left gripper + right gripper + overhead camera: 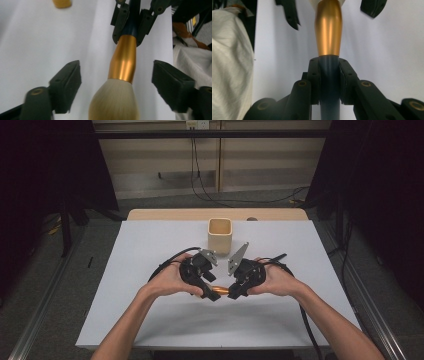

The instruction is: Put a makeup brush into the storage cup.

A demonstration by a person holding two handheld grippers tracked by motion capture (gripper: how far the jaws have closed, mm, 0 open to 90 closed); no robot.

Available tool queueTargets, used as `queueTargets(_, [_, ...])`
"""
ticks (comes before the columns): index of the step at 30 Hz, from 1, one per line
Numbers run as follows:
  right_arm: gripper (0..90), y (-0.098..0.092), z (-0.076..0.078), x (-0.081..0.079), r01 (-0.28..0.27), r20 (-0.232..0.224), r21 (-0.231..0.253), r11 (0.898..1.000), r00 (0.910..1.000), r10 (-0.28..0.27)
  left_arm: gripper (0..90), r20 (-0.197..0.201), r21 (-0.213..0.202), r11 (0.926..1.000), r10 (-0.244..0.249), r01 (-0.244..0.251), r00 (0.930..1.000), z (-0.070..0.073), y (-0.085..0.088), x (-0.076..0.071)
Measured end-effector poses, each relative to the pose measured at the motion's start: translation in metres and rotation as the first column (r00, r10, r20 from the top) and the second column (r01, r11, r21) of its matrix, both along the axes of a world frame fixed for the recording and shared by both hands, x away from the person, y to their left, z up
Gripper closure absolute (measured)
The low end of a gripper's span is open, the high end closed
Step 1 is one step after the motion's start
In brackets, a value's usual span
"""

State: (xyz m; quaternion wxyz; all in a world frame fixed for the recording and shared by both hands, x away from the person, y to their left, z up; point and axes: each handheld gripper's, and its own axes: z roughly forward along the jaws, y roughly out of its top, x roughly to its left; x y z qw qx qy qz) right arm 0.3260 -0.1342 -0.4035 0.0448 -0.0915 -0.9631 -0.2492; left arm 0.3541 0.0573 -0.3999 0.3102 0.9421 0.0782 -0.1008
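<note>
Right hand-held gripper pinches the dark handle of a makeup brush just in front of the wooden cup; left hand-held gripper stands spread around its pale bristles, above the bench.

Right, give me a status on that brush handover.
Looks done: the right gripper is shut on the brush, clamping its dark handle just below the gold ferrule. In hand: the left gripper stands open, its pads clear of the bristle head between them. Left, probably: carry the brush to the cup, which stands upright behind both hands and looks empty.
</note>
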Motion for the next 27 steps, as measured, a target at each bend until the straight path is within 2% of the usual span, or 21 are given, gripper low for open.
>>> queueTargets(3, [74.7, -0.002, -0.002, 0.0, 0.018, -0.007, 0.004, 1.0, 0.9998, -0.018, 15.3, 0.025, -0.024, 0.9994, 0.027, -0.027, 0.9993, -0.002, 0.003, 0.0])
queueTargets(6, [74.7, -0.006, -0.003, 0.001, 0.034, 0.002, 0.015, 0.999, 0.9994, -0.034, 7.7, 0.028, -0.04, 0.9971, 0.066, -0.065, 0.9974, -0.003, 0.007, 0.001])
queueTargets(11, [74.7, -0.016, -0.004, 0.003, 0.066, -0.001, 0.045, 0.997, 0.9978, -0.066, 3.7, 0.021, -0.087, 0.9933, 0.078, -0.076, 0.9967, -0.005, 0.015, 0.0])
queueTargets(13, [74.7, -0.021, -0.006, 0.003, 0.084, -0.005, 0.058, 0.995, 0.9964, -0.084, 3.8, 0.035, -0.1, 0.9898, 0.106, -0.102, 0.9938, -0.005, 0.018, -0.001])
queueTargets(15, [74.6, -0.024, -0.009, 0.002, 0.098, -0.01, 0.079, 0.992, 0.9952, -0.098, 3.9, 0.042, -0.109, 0.9846, 0.142, -0.136, 0.989, -0.005, 0.02, -0.002])
queueTargets(17, [74.6, -0.027, -0.014, 0.0, 0.12, -0.021, 0.084, 0.989, 0.9927, -0.119, 3.9, 0.034, -0.133, 0.9793, 0.158, -0.152, 0.9868, -0.005, 0.025, -0.002])
queueTargets(19, [74.6, -0.031, -0.018, 0.0, 0.135, -0.029, 0.099, 0.986, 0.9908, -0.132, 3.3, 0.058, -0.129, 0.9732, 0.199, -0.19, 0.9783, -0.005, 0.027, -0.004])
queueTargets(23, [74.6, -0.037, -0.021, -0.002, 0.169, -0.035, 0.113, 0.979, 0.9855, -0.166, 3.7, 0.064, -0.154, 0.9666, 0.217, -0.205, 0.9741, -0.007, 0.032, -0.006])
queueTargets(25, [74.6, -0.04, -0.022, -0.002, 0.194, -0.04, 0.119, 0.974, 0.9808, -0.191, 3.7, 0.061, -0.189, 0.9543, 0.247, -0.231, 0.9672, -0.008, 0.036, -0.006])
queueTargets(27, [74.6, -0.043, -0.023, -0.002, 0.225, -0.04, 0.134, 0.965, 0.9744, -0.221, 3.6, 0.062, -0.202, 0.9472, 0.266, -0.249, 0.9618, -0.009, 0.039, -0.006])
